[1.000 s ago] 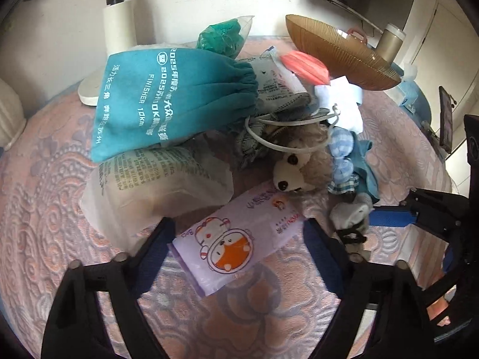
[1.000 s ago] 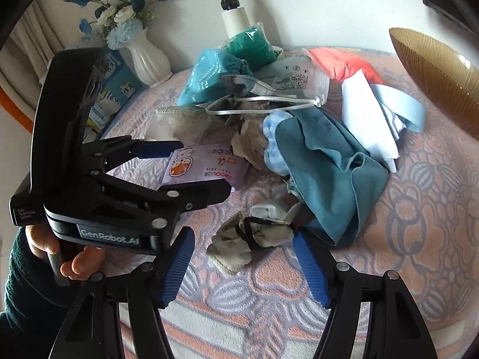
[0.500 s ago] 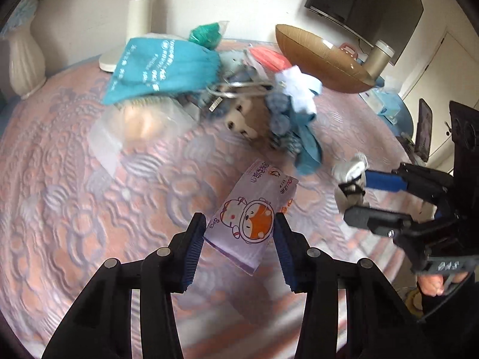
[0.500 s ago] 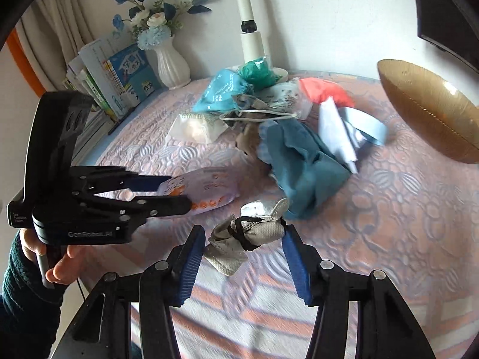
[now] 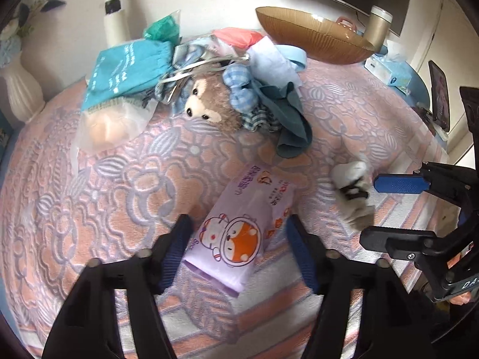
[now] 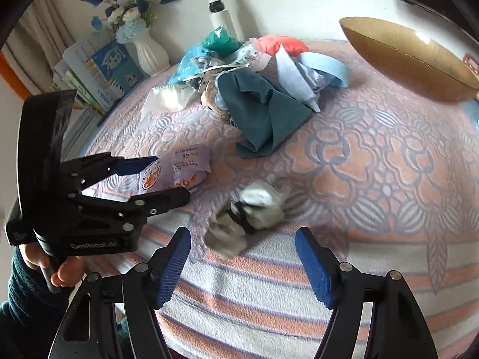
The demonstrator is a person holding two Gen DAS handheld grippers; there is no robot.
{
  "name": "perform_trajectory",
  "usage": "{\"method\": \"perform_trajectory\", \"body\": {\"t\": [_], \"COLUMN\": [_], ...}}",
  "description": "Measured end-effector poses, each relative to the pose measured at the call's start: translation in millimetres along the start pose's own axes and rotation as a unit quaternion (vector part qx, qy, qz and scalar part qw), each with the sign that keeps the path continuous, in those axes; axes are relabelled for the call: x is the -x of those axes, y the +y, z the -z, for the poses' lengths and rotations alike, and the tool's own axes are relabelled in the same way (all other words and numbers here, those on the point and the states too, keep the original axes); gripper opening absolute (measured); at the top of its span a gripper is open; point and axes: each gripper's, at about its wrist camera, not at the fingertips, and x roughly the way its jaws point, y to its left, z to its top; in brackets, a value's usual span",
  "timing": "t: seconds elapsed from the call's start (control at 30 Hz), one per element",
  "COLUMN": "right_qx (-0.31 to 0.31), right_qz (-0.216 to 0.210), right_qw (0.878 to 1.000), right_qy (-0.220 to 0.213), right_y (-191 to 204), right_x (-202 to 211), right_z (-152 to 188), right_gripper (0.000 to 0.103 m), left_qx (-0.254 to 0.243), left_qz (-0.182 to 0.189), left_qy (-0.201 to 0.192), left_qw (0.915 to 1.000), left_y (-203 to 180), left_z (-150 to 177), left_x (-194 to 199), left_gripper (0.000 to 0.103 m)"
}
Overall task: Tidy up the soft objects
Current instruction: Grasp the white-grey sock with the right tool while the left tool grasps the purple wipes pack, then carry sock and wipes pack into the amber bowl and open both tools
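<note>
Left gripper (image 5: 239, 239) jaws opening, tissue pack (image 5: 239, 224) btwn pads, grip nearly gone. Right gripper (image 6: 242, 266) jaws spreading, rolled socks (image 6: 248, 212) dropped clear, right of pack. Both lay near towel edge, well short of plush bear (image 5: 209, 107) pile. Risk: pack snagged on pad & dragged; socks rolled off edge.

Black hand-held gripper (image 6: 239, 272) frames with silver screws, ribbed blue pads (image 6: 172, 269), white lettering; a dark teal sleeve (image 6: 18, 314).
</note>
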Motion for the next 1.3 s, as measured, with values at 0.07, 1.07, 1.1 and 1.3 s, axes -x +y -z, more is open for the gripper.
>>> {"method": "perform_trajectory", "body": {"t": [0.07, 1.07, 1.1, 1.3], "right_qx": [-0.015, -0.123, -0.130, -0.168], "right_qz": [-0.001, 0.133, 0.133, 0.143], "right_qw": [1.000, 0.965, 0.965, 0.961], "right_qy": [-0.007, -0.188, -0.182, -0.164], "right_y": [-3, -161, -167, -197], "right_x": [3, 117, 111, 91], "right_z": [3, -115, -119, -133], "right_gripper": [0.071, 0.027, 0.027, 0.059], "left_qx": [0.000, -0.008, -0.008, 0.030], "left_qz": [0.012, 0.071, 0.069, 0.052], "left_qy": [-0.006, -0.138, -0.138, -0.129], "left_qw": [0.9999, 0.9878, 0.9880, 0.9899], "left_y": [-5, -96, -98, -80], "left_z": [-1, -252, -253, -250], "left_x": [3, -9, -14, -24], "left_gripper": [0.040, 0.039, 0.043, 0.075]}}
